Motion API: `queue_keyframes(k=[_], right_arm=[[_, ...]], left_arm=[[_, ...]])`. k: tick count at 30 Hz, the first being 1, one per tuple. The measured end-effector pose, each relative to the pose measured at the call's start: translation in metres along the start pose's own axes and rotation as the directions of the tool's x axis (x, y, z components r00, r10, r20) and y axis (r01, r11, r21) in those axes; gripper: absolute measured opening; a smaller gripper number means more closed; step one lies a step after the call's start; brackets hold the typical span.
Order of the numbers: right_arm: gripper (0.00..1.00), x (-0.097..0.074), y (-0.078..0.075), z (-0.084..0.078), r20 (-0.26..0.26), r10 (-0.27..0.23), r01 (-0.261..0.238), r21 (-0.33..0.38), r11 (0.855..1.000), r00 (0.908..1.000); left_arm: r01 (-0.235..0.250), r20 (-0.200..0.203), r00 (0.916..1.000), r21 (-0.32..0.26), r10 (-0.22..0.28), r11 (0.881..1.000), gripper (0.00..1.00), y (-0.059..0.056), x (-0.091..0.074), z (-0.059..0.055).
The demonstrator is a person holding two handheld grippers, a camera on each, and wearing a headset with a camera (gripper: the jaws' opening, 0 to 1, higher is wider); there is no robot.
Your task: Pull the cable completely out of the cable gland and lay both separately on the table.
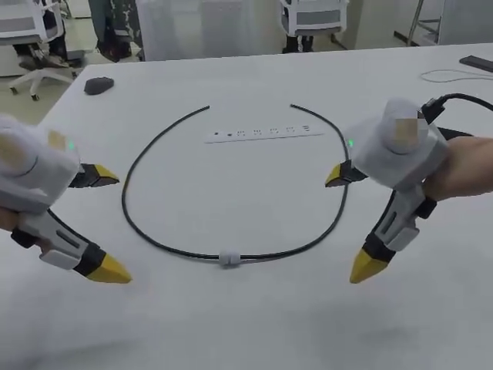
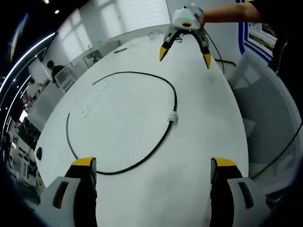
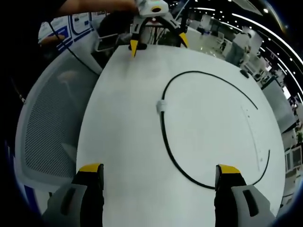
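Observation:
A black cable (image 1: 125, 202) lies in a wide open loop on the white table (image 1: 231, 193). A small pale cable gland (image 1: 229, 258) sits threaded on its near bend. My left gripper (image 1: 110, 223) hovers open at the left of the loop, holding nothing. My right gripper (image 1: 350, 223) hovers open at the right, its far fingertip close over the cable. From the left gripper view, the gland (image 2: 172, 118) lies ahead of the open left gripper (image 2: 153, 163), beyond the cable (image 2: 175, 94). In the right gripper view the gland (image 3: 161, 106) lies ahead of the open right gripper (image 3: 159, 169).
A white power strip (image 1: 262, 132) lies inside the loop's far opening. A dark mouse (image 1: 98, 85) rests at the far left. A thin white wire (image 1: 447, 75) and a black item (image 1: 477, 63) lie far right. Office chairs (image 1: 35, 46) stand beyond the table.

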State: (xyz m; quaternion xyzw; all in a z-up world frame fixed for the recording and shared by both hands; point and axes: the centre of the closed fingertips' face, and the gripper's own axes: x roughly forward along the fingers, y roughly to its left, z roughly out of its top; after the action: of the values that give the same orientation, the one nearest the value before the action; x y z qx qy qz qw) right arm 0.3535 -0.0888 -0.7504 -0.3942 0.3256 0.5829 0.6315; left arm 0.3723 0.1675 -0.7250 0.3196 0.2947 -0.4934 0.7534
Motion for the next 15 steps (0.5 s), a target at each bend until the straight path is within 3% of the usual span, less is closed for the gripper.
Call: queue_keyframes(k=[3, 7, 15], right_arm=[[0.99, -0.001, -0.003, -0.006, -0.036, -0.022, 0.021, -0.027, 0.999, 0.9991], [0.99, -0.002, -0.003, -0.006, -0.032, -0.019, 0.018, -0.02, 1.0, 0.9993], [0.99, -0.001, -0.004, -0.003, -0.027, -0.016, 0.015, -0.017, 1.0, 0.9995]], left_arm=[[-0.001, -0.004, 1.0, 0.01, 0.001, 1.0, 1.0, -0.001, -0.006, -0.002], [0.006, -0.003, 1.0, -0.003, -0.006, 1.0, 1.0, -0.001, -0.011, -0.007], [-0.004, 0.02, 0.9998, -0.003, 0.004, 1.0, 1.0, 0.003, -0.011, -0.002]])
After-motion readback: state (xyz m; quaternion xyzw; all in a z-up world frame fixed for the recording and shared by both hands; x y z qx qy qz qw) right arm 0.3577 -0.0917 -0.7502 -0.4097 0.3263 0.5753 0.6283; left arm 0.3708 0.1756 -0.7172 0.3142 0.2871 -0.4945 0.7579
